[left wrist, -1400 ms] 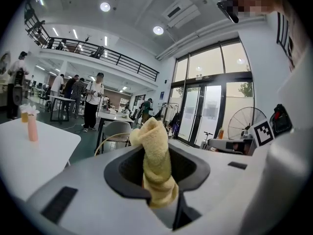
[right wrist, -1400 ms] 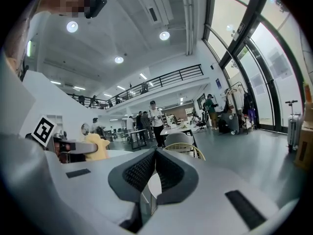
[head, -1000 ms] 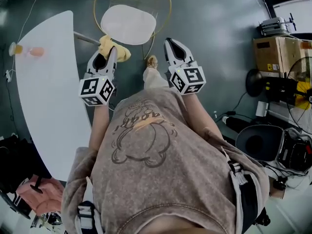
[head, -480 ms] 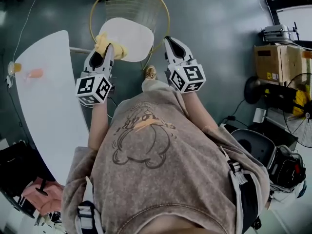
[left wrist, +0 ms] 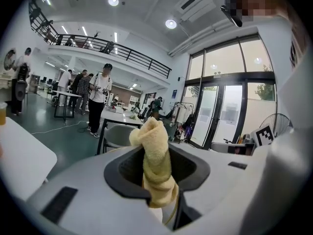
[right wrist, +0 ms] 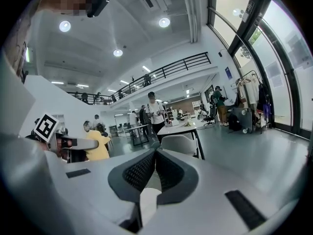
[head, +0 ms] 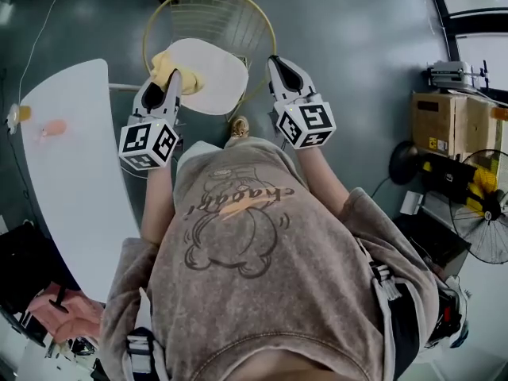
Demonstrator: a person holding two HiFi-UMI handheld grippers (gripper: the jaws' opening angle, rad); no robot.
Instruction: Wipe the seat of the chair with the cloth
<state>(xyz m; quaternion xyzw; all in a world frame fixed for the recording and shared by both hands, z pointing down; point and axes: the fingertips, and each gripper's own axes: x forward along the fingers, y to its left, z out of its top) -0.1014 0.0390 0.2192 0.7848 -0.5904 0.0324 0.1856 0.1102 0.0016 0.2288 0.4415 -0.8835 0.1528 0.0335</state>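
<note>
The chair (head: 238,10) has a gold wire frame and a white seat (head: 210,74), seen from above in the head view. My left gripper (head: 173,78) is shut on the yellow cloth (head: 169,64), which lies over the left edge of the seat. In the left gripper view the cloth (left wrist: 155,163) sticks up twisted between the jaws of the left gripper (left wrist: 159,175). My right gripper (head: 279,63) hangs at the seat's right edge, shut and holding nothing. In its own view the right gripper (right wrist: 154,155) has its jaws pressed together.
A white curved table (head: 71,165) stands to the left, with an orange drink (head: 17,113) at its far end. Cardboard boxes (head: 444,121), a fan (head: 484,205) and cables fill the right side. My shoe (head: 238,125) sits just below the seat.
The left gripper has carried the cloth forward from beside the chair onto the left edge of the seat. The right gripper has kept its place by the seat's right side.
</note>
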